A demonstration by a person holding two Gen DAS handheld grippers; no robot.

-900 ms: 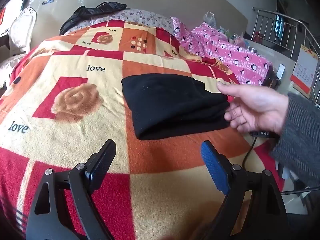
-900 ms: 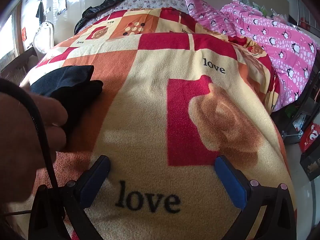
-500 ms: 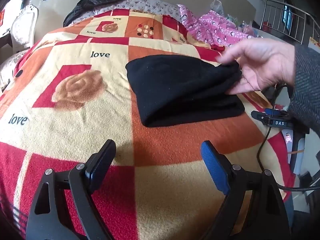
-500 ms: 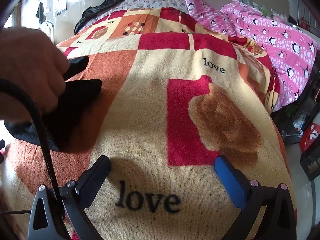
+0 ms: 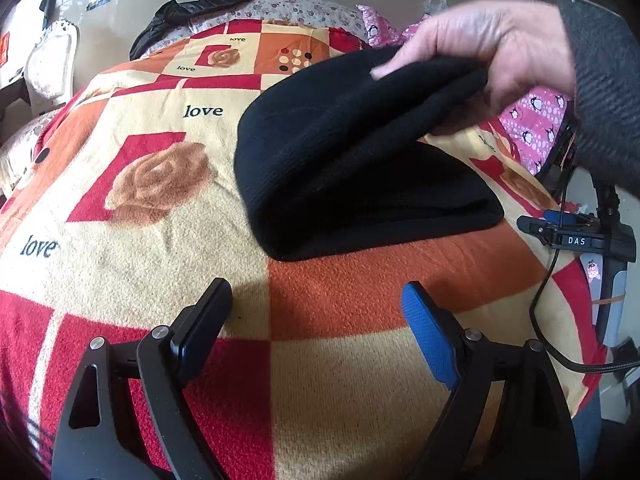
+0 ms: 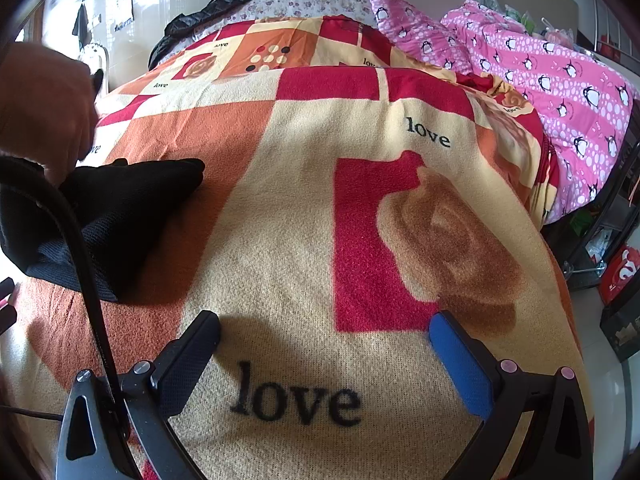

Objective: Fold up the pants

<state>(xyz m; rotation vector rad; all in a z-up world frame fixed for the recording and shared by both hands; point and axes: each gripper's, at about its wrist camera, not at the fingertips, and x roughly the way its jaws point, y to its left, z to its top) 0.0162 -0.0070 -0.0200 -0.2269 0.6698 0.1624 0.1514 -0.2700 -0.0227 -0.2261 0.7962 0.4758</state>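
Note:
The folded black pants (image 5: 360, 160) lie on the patterned blanket (image 5: 140, 248) ahead of my left gripper (image 5: 316, 320), which is open and empty just above the blanket. A bare hand (image 5: 480, 48) pinches the pants' right edge and lifts the upper layers. In the right wrist view the pants (image 6: 120, 216) show at the left edge, with the hand (image 6: 44, 104) above them. My right gripper (image 6: 324, 344) is open and empty, resting on the blanket to the right of the pants.
A pink penguin-print quilt (image 6: 560, 80) lies at the bed's far right. A black jacket (image 5: 192, 8) lies at the head of the bed. A black cable (image 6: 84, 248) crosses the right wrist view. The bed edge drops off at the right (image 5: 576, 320).
The bare hand has taken hold of the pants' right edge and raised it higher, opening the fold. The left gripper has come closer to the pants. The right gripper has not moved.

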